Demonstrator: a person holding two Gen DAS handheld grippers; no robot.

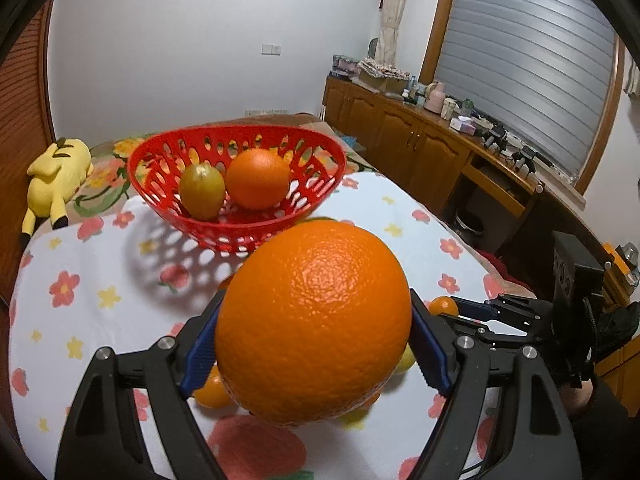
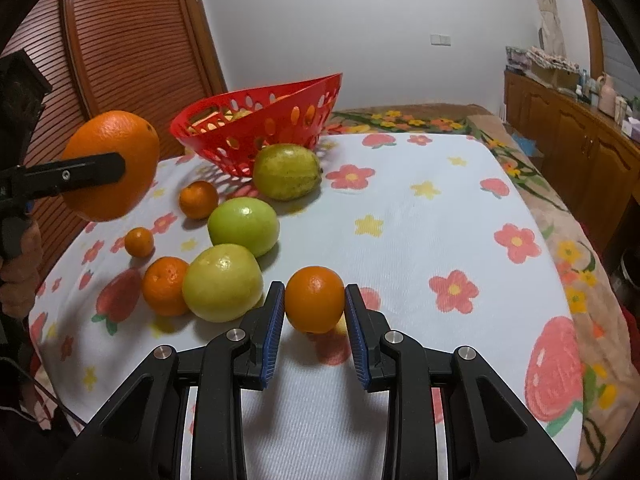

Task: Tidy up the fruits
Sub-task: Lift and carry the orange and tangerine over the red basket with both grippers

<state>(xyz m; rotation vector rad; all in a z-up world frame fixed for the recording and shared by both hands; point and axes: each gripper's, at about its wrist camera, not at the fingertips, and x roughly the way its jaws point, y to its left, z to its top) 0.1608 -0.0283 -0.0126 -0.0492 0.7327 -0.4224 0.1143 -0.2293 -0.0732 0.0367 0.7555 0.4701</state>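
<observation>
Here left gripper [image 1: 314, 344] clamps big orange [image 1: 314, 320]; right gripper [image 2: 315, 320] brackets tangerine [image 2: 315, 299].

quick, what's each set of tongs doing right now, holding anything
Left tongs: closed on the big orange, lifted off the table.
Right tongs: around a small orange on the tablecloth; grip cannot be told.
</observation>
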